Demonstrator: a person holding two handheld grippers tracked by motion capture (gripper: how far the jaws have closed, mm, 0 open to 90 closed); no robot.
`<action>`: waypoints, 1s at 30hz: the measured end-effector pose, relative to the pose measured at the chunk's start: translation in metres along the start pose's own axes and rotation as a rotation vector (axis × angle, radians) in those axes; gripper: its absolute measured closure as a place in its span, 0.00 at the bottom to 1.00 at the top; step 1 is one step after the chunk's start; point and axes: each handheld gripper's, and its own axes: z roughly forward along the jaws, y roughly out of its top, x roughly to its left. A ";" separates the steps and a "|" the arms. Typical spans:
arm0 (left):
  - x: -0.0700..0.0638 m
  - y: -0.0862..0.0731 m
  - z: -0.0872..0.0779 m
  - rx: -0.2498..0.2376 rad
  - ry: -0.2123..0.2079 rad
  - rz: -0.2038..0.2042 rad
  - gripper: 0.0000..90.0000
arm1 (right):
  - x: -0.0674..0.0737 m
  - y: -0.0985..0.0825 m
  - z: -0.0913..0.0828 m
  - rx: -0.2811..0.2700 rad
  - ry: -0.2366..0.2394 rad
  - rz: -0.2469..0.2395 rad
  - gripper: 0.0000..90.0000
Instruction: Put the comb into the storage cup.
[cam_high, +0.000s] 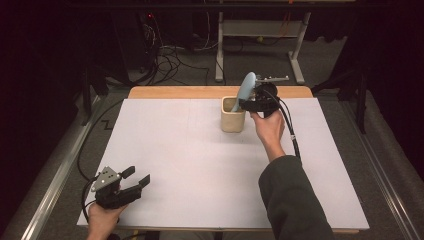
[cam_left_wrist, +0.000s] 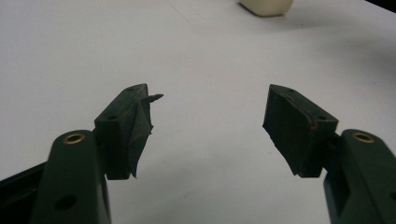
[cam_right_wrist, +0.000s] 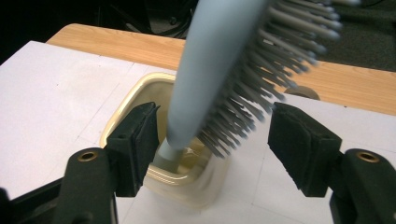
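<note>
High view: one brush (cam_high: 246, 88) in one cup (cam_high: 233, 116), right tongs (cam_high: 243, 105) wide around it, left tongs (cam_high: 137, 179) wide, empty.

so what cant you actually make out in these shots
- Brush handle end: right gripper view, hidden inside the cup.
- Brush bristles: right gripper view, blurred.
- Cup: left gripper view, cut off by the top edge.
- Right gripper jaws: high view, too small.
</note>
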 end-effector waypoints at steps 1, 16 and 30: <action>0.000 0.000 0.000 -0.002 0.001 0.000 0.36 | -0.001 0.000 -0.001 0.000 0.000 -0.004 0.37; 0.000 0.000 0.000 -0.005 0.004 0.000 0.37 | -0.004 -0.006 -0.014 -0.037 0.010 -0.041 0.34; 0.000 0.000 0.000 -0.002 0.003 -0.002 0.37 | -0.010 -0.010 -0.027 -0.064 0.022 -0.054 0.32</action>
